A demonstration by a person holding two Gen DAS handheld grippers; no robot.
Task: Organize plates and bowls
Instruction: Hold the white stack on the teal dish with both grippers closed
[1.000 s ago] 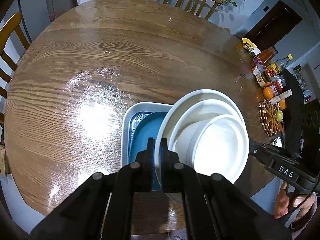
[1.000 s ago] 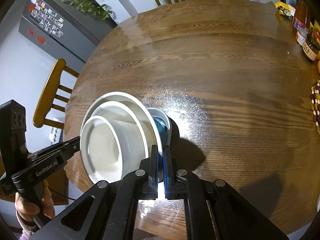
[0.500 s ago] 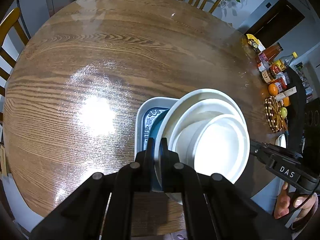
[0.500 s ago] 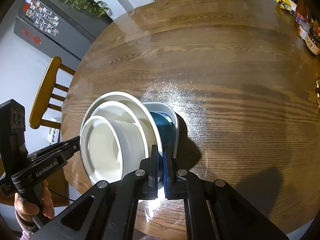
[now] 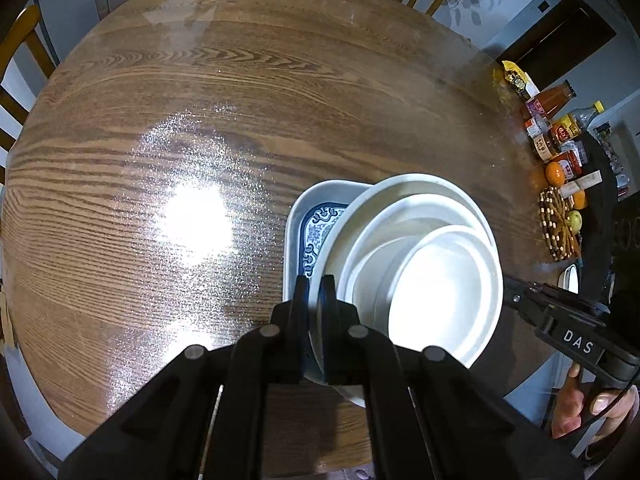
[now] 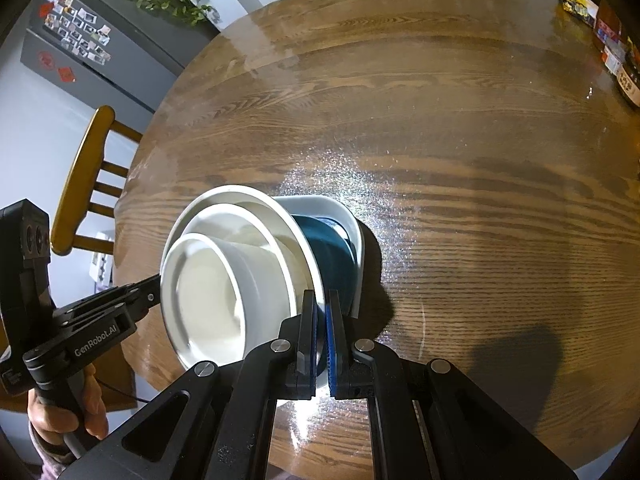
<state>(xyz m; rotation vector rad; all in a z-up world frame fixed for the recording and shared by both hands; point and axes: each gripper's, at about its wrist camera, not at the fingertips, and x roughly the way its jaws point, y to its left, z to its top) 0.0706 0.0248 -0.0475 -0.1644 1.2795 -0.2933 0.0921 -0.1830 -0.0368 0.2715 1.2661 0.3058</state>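
Observation:
A stack of white bowls [image 5: 424, 264] nests inside a teal bowl, over a white rectangular plate with a blue pattern [image 5: 316, 220]. My left gripper [image 5: 315, 296] is shut on the stack's left rim. My right gripper [image 6: 322, 312] is shut on the opposite rim of the bowl stack [image 6: 224, 280]. The teal bowl [image 6: 332, 256] and the rectangular plate [image 6: 352, 228] show behind the white bowls. Whether the stack rests on the rectangular plate or hangs above it, I cannot tell.
The round wooden table [image 5: 200, 120] carries sauce bottles [image 5: 556, 120], oranges [image 5: 556, 172] and a beaded trivet [image 5: 556, 228] at its right edge. Wooden chairs [image 6: 88, 176] stand around it. A fridge [image 6: 80, 40] is at far left.
Both grippers and the bowl stack have shifted, so more of the patterned rectangular plate shows to the left of the stack. Both grips are unchanged.

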